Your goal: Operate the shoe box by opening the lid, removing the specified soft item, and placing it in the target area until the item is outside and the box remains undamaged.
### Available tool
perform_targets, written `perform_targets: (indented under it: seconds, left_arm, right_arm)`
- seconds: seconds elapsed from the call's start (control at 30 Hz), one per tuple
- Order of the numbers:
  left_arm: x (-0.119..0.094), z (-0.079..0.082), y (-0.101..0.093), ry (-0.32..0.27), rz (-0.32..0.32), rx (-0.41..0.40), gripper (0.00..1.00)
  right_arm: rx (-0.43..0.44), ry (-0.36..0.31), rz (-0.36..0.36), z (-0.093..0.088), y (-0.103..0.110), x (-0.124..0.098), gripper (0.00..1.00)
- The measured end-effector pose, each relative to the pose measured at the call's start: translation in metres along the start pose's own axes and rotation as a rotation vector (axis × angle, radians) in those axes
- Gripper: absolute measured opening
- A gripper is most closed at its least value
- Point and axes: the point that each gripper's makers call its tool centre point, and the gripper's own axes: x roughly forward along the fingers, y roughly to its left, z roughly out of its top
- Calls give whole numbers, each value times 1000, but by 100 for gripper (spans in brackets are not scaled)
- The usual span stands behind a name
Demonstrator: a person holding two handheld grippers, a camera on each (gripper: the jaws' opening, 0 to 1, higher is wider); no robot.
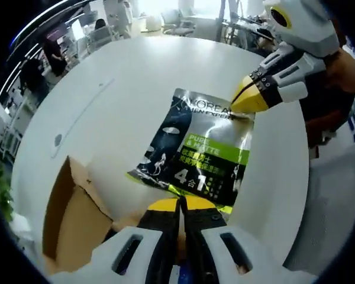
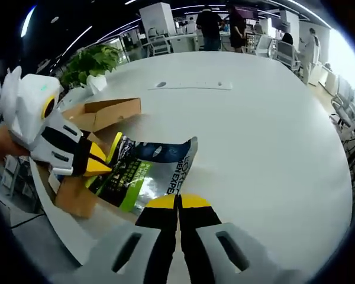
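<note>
Glossy sachet [image 1: 200,152] between left claw [image 1: 181,204] and right claw [image 1: 247,102]

Each tool has white moulded shells with slotted openings, black ribbed finger sections and yellow tips: left tool [image 1: 180,204], right tool [image 2: 178,201].

Glossy foil-like plastic pouch [image 1: 198,154]; matt brown cardboard box [image 1: 71,219] just beside it; smooth, matt white bench [image 1: 124,89] beneath the box.
</note>
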Motion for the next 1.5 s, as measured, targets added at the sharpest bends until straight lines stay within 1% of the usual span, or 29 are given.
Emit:
perform_targets:
  seconds: [0.03,0.17,0.23,0.3,0.33,0.5,0.57,0.63,0.73,0.77,0.8,0.87,0.9,1.03,1.07,1.23,1.27,1.33,1.4,1.43,1.47,1.5]
  left_arm:
    - [2,1,1,6,2,13,0]
    - [10,6,5,19,-3,16,0]
    - [12,7,6,32,-5,21,0]
    - [15,7,7,45,-9,27,0]
    - [17,7,8,54,-6,43,0]
    - [25,5,9,94,0,76,0]
    - [28,4,9,99,-4,71,0]
    - [31,0,8,115,-5,79,0]
    - [34,-4,10,130,8,112,0]
    - [36,-4,10,136,14,143,0]
    - [36,-5,10,138,21,155,0]
    - [39,-7,13,154,43,198,0]
    - [40,-9,13,165,43,233,0]
    - [40,-8,16,161,75,287,1]
    - [40,-8,17,158,81,292,2]
    - [36,-7,19,154,100,309,6]
    - [36,-7,19,152,100,330,7]
    - [34,-7,18,150,102,357,10]
    - [31,-5,19,139,110,366,15]
    - [29,-4,19,135,111,365,16]
    - [27,-3,19,126,111,363,19]
    - [24,1,20,100,114,342,21]
  right_arm:
    - [-2,4,-4,0,-2,2,0]
    - [-7,13,-21,-2,-10,8,0]
    - [8,20,-19,-3,-12,11,0]
    - [4,20,-25,-4,-15,15,0]
    - [5,23,-26,-4,-16,17,0]
    - [-9,29,-34,-7,-18,29,0]
    - [-22,26,-42,-7,-21,32,0]
    - [-11,23,-33,-7,-21,35,0]
    - [-16,25,-28,-10,-20,40,0]
    - [-24,24,-31,-11,-20,42,0]
    - [-25,23,-31,-11,-20,43,0]
    - [-11,27,-26,-13,-20,46,0]
    - [-9,27,-27,-14,-20,48,0]
    - [-2,26,-30,-21,-21,51,0]
    - [-8,16,-33,-21,-21,52,0]
    - [-34,-23,-34,-18,-21,52,2]
    - [-47,-28,-33,-18,-21,52,3]
    - [-65,-31,-28,-18,-21,50,6]
    - [-77,-41,-43,-18,-24,46,10]
    - [-59,-60,-53,-16,-26,44,12]
    - [-51,-68,-48,-15,-25,42,13]
    - [-41,-71,-49,-15,-25,40,13]
